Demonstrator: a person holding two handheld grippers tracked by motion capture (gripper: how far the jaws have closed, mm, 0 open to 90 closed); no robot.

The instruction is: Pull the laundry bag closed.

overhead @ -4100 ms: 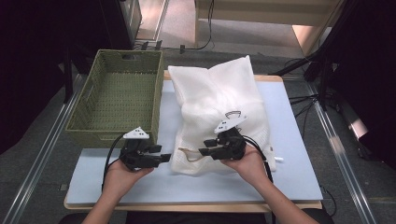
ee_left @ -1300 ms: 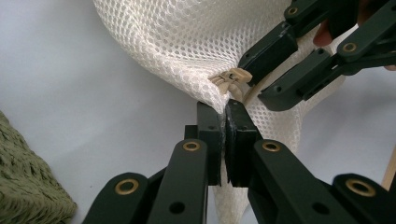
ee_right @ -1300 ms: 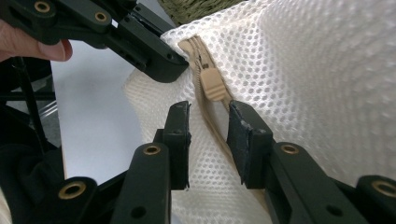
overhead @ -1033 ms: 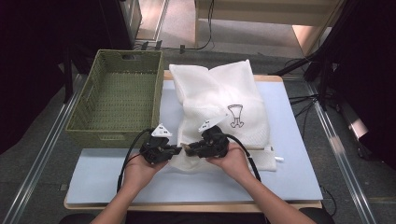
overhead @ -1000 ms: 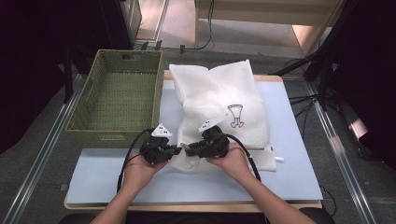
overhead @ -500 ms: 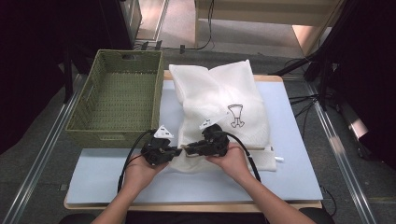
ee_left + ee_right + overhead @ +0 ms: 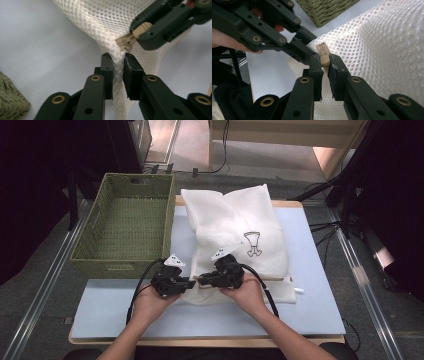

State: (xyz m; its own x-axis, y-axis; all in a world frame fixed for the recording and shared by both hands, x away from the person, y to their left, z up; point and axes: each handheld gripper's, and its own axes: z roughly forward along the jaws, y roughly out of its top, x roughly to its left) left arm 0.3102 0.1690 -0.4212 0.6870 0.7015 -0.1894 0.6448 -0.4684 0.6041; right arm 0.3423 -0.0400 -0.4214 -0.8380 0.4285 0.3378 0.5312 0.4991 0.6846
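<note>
The white mesh bag lies on the table beside the green basket. At its near corner, the left gripper pinches the mesh; its jaws have just loosened a little. The right gripper, whose jaws have just closed further, clamps the beige zipper pull, which points toward the left gripper.

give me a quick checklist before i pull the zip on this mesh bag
1. Left claw pinching the mesh bag corner: ok, fabric sits between the pads, though its jaws have just been opening a little.
2. Right claw on the zip tab: ok, the tan tab is between its pads; its jaws have just been closing.
3. Claws close but not tangled: ok.
4. Bag lying on the table: ok.
5. Basket out of the pull path: ok, off to the left.
6. Zip track free of snags: cannot tell.
</note>
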